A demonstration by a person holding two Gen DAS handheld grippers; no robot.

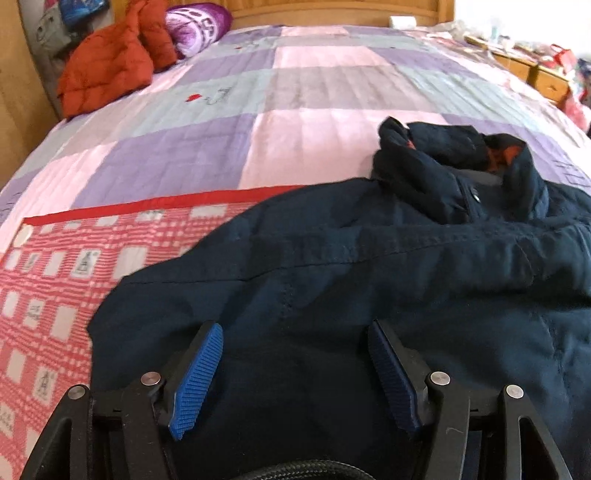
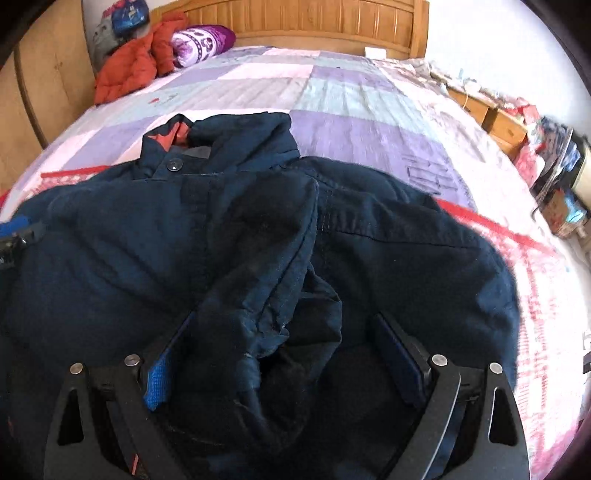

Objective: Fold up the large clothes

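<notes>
The left tool (image 1: 295, 373) stood with its two blue pads spread apart above the dark navy jacket (image 1: 369, 277), tilted down toward the cloth. Nothing lay clamped between the pads; flat fabric showed in the gap, and the pads did not press on it. The right tool (image 2: 288, 373) also stood wide, with a bunched, rumpled fold of the same jacket rising up between its fingers. The cloth touched or hid the left-hand blue pad, yet the other pad stood clear of it, so the tool was released rather than clenched.

The jacket lay spread on the bed (image 1: 295, 92), near its foot, collar (image 2: 207, 147) away from the onlooker and showing an orange lining. Part of it rested on a red checked blanket (image 1: 55, 277), the rest on the purple and pink patchwork quilt. Far off by the wooden headboard (image 2: 314, 22) sat an orange padded garment (image 1: 110, 62) and a purple pillow (image 1: 195, 26), well apart from the work.

The risks seemed to lie in the cloth itself. The jacket looked thick and layered, so a closing tool might catch only the top layer, and the fold would drag unevenly. The rumpled bunch at the right tool could slip out or carry a crease into the fold. A pinch taken too low might also catch the red blanket beneath and lift it along with the jacket.
</notes>
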